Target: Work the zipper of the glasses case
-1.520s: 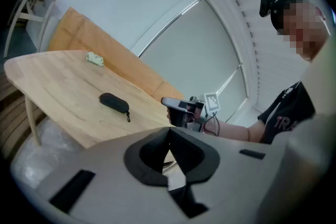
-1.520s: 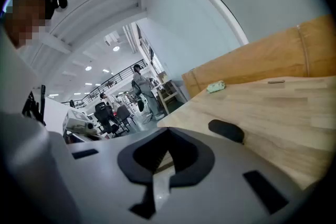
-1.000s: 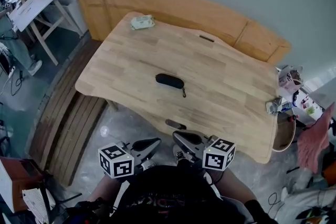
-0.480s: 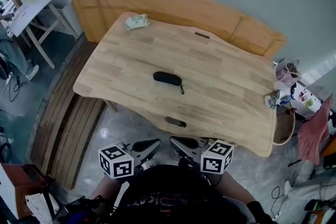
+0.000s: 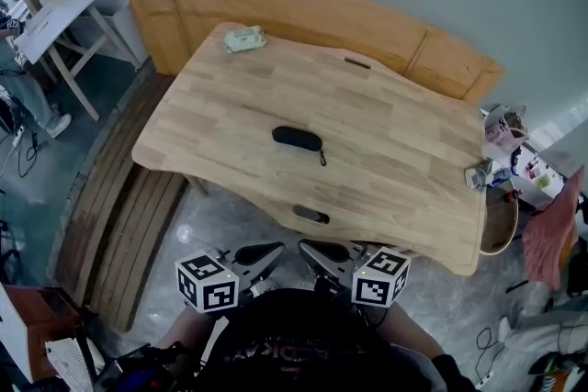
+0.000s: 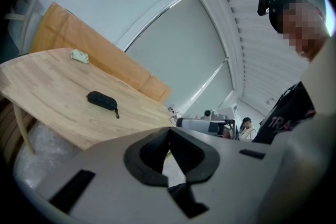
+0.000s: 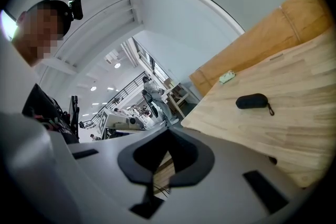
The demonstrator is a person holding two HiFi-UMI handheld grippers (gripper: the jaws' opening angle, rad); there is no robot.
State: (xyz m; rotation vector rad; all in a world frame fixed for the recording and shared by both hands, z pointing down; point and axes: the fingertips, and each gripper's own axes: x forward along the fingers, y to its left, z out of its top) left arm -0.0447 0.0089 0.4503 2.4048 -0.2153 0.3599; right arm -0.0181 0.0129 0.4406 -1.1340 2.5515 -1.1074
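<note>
The black glasses case lies closed near the middle of the wooden table, its zipper pull cord trailing toward the near right. It also shows in the left gripper view, where the case sits far ahead, and in the right gripper view, where the case sits ahead to the right. My left gripper and right gripper hang side by side off the table's near edge, close to the person's body. Both are shut and hold nothing, well short of the case.
A pale green packet lies at the table's far left corner. A dark knot marks the near edge. A wooden bench back runs behind the table, slatted boards lie to the left, and clutter stands at the right.
The head view has shifted slightly. Both grippers stay shut in nearly the same place, and the case has not moved.
</note>
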